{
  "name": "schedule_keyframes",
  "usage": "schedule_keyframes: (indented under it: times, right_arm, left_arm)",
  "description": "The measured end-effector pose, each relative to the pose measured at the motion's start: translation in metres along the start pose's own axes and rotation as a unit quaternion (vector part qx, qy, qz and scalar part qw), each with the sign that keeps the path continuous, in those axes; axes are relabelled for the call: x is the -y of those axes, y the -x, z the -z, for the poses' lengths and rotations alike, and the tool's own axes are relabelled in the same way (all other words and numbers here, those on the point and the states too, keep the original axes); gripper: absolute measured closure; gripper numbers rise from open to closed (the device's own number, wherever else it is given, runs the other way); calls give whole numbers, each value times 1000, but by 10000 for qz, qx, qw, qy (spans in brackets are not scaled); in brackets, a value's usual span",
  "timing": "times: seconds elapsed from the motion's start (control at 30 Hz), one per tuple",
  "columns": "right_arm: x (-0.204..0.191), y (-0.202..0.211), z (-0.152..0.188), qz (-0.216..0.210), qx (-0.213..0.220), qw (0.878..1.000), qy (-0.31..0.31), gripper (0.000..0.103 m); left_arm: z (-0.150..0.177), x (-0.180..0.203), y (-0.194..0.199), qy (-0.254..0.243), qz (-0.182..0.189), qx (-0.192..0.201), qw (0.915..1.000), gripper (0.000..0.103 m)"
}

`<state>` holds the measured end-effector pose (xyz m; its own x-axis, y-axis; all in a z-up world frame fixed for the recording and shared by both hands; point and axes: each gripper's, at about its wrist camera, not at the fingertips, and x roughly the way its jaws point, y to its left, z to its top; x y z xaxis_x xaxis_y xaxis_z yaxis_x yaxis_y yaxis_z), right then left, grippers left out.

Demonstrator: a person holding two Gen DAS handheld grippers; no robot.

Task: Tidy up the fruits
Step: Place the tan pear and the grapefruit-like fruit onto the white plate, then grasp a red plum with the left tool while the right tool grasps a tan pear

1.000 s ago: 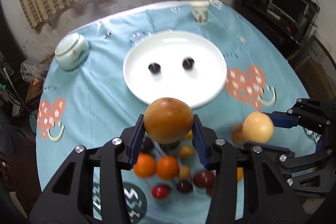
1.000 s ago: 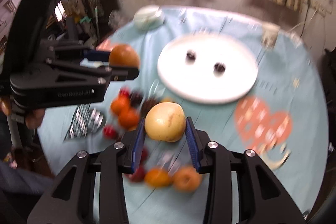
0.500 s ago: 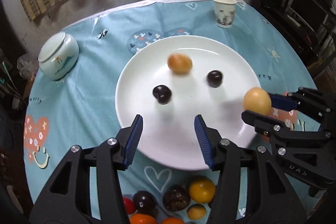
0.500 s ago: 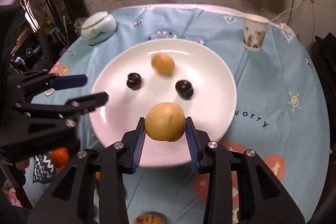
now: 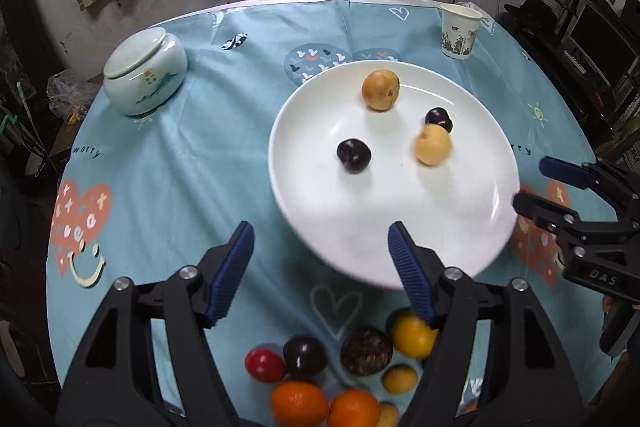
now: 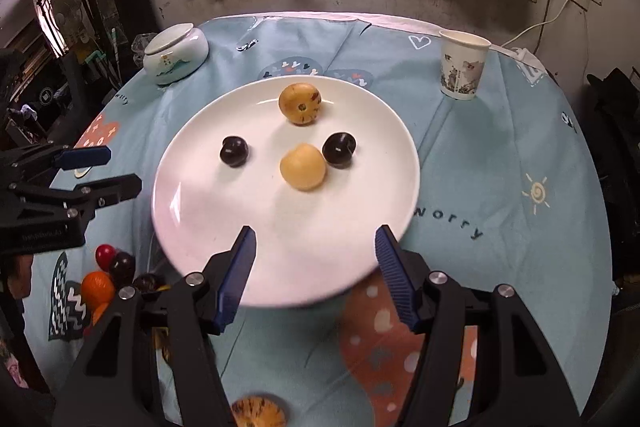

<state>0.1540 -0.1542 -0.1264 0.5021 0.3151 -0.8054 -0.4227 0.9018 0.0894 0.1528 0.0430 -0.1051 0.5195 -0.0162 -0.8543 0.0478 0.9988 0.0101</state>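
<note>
A white plate (image 5: 472, 227) (image 6: 192, 211) lies on the blue tablecloth and carries two yellow-brown fruits and two dark plums. The browner fruit (image 5: 380, 90) (image 6: 300, 103) rests at the far side, the paler one (image 5: 433, 149) (image 6: 303, 166) near the middle beside a plum (image 5: 439, 119) (image 6: 339, 149). The other plum (image 5: 353, 155) (image 6: 234, 151) lies apart. My left gripper (image 5: 320, 247) hovers over the plate's near-left rim, jaws opening, nothing between them. My right gripper (image 6: 315, 247) hangs over the near rim, jaws opening and empty.
A pile of loose fruit (image 5: 352, 375) (image 6: 108, 279) with oranges, plums and a red one lies near the front edge. A lidded ceramic jar (image 5: 144, 73) (image 6: 176, 53) stands far left, a paper cup (image 5: 459, 31) (image 6: 463, 65) far right. One speckled fruit (image 6: 258, 411) lies below the right gripper.
Both grippers carried fruits from the pile to over the plate. The left let go of the browner fruit first, then the right released the paler one; both fruits now lie on the plate.
</note>
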Motion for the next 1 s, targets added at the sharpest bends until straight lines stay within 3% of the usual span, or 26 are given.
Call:
schedule_keyframes:
  times: [0.17, 0.37, 0.6, 0.73, 0.93, 1.0]
  right_arm:
    - [-12, 40, 61, -190, -93, 9997, -83, 40]
    - [-42, 67, 143, -360, -492, 9981, 20, 40]
    - [-64, 71, 192, -637, -827, 9944, -159, 40]
    - [-75, 73, 198, -691, -923, 9933, -88, 40]
    - [-81, 80, 200, -724, -932, 9930, -73, 40]
    - [-81, 80, 203, -718, -957, 9927, -128, 40]
  left_arm:
    - [35, -13, 31, 76, -65, 48, 9999, 24]
    - [103, -41, 60, 259, -172, -128, 9994, 22]
    - [185, -37, 64, 61, 73, -594, 9982, 22]
    - [196, -20, 52, -96, 166, -652, 9977, 22]
    - [183, -16, 29, -127, 135, -552, 9983, 23]
    - [179, -16, 21, -153, 175, -565, 9981, 33]
